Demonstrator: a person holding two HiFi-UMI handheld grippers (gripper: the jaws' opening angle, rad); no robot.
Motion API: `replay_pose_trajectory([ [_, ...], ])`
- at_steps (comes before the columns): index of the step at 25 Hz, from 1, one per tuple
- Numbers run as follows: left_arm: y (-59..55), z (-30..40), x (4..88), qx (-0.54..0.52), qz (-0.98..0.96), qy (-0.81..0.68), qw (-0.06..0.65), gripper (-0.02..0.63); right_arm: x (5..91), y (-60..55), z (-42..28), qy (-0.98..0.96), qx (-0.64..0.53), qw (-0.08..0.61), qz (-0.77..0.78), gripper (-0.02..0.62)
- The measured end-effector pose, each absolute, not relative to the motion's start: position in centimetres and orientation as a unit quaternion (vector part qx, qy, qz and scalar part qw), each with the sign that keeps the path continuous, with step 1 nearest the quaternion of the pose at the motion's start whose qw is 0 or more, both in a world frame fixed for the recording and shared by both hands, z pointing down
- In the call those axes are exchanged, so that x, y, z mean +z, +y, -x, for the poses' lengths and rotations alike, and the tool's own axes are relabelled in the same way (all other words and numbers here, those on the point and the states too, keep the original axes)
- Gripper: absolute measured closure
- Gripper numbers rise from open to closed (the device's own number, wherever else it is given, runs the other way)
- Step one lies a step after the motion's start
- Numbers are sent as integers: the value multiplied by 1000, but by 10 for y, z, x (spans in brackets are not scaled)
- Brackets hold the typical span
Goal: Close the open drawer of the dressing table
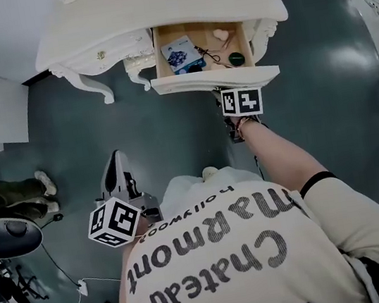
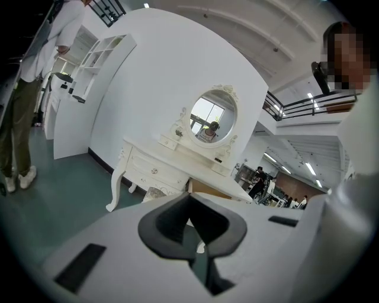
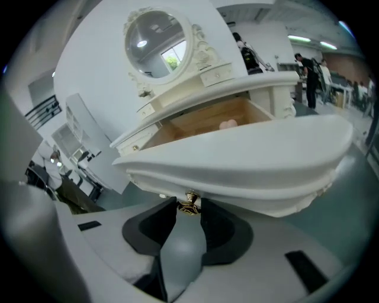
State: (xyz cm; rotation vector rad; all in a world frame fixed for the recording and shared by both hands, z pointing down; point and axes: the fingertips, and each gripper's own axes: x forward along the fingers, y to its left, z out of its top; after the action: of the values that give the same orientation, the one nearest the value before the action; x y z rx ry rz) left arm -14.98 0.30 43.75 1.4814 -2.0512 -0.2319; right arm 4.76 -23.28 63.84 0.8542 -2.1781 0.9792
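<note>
— Drawer (image 1: 215,77): pulled out of the cream table (image 1: 153,10), bare wood inside, curved moulded front.
— We see a blue packet (image 1: 180,54), perhaps a dark tin (image 1: 236,58). Right gripper (image 3: 188,206) gapes round the brass knob (image 3: 189,202); left gripper (image 2: 189,198) closed, empty.

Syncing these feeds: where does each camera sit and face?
Head view: on the head, facing steeply down at the open drawer; shirt, right arm, left gripper show.
Left gripper view: on that gripper, facing the dressing table; own jaws show.
Right gripper view: under the drawer front, facing up; knob between parted jaws.
Shared: all three show the dressing table.
</note>
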Motion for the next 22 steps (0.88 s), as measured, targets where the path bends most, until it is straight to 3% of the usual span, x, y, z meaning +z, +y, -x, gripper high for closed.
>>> replay_pose_trajectory([
  [13, 8, 167, 445, -79, -561, -767, 301, 598, 640, -238, -44, -829, 326, 307, -335, 449],
  [22, -48, 191, 445, -80, -596, -737, 310, 598, 642, -241, -42, -818, 342, 323, -331, 449],
])
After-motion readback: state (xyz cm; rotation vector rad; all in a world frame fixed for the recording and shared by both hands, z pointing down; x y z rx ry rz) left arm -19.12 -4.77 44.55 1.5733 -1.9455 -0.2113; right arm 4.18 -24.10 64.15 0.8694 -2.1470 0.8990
